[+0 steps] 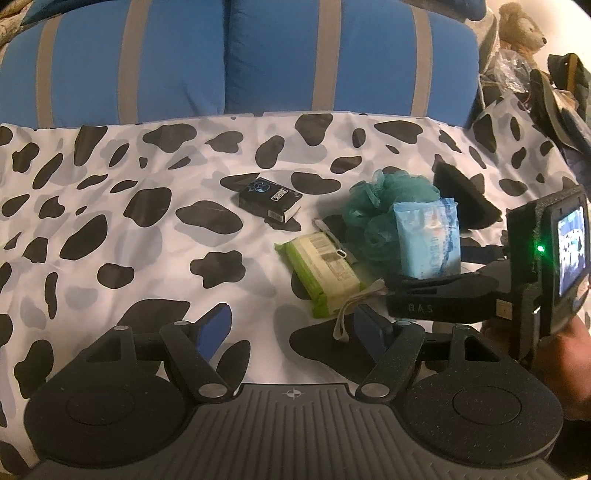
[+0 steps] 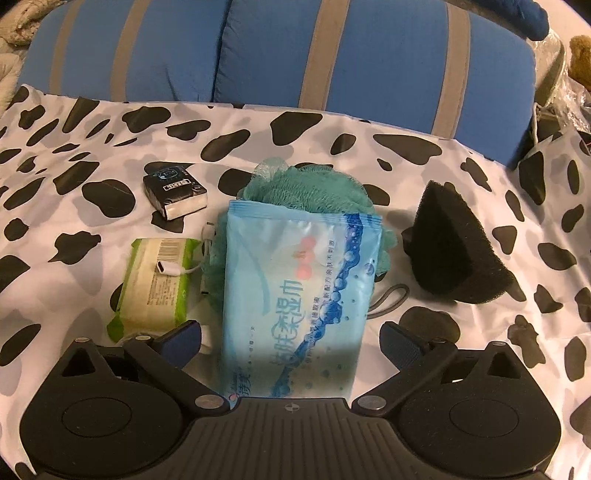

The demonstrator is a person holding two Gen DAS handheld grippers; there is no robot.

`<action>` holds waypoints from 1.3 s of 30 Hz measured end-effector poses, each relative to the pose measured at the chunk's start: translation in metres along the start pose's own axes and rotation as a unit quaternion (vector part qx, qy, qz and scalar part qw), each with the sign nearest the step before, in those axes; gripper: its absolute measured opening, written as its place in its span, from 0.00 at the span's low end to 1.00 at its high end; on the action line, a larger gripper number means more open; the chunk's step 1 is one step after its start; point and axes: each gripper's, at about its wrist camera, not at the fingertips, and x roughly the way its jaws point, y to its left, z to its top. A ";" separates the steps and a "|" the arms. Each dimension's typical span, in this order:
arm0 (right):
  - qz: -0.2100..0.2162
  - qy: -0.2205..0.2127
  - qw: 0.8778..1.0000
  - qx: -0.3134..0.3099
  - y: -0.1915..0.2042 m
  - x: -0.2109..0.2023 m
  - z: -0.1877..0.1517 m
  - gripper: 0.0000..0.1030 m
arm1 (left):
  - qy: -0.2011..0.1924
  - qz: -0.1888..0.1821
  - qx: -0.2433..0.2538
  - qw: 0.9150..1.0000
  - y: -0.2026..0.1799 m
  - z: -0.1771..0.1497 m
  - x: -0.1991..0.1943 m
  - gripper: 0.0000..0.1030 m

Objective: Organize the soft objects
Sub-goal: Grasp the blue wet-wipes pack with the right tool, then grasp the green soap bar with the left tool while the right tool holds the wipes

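A light blue wet-wipes pack (image 2: 299, 295) lies between the jaws of my right gripper (image 2: 291, 341), which stand open and apart from it; it also shows in the left wrist view (image 1: 428, 238). Behind it sits a teal bath pouf (image 2: 314, 184) (image 1: 384, 195). A green wipes pack (image 2: 155, 288) (image 1: 325, 271) lies to its left with a white cable end on it. A small black tissue pack (image 2: 173, 190) (image 1: 267, 195) lies farther back. A black sponge wedge (image 2: 458, 251) (image 1: 465, 201) lies at the right. My left gripper (image 1: 291, 328) is open and empty above the sheet.
Everything lies on a cow-print sheet (image 1: 110, 221). A blue cushion with grey stripes (image 1: 236, 55) rises behind it. A teddy bear (image 1: 521, 29) and clutter sit at the far right. A grey loop cord (image 2: 391, 299) lies beside the blue pack.
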 end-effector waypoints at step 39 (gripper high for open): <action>0.040 -0.019 0.998 0.032 -0.107 -0.144 -0.036 0.66 | -0.018 0.001 0.010 1.000 -0.033 -0.002 0.043 0.71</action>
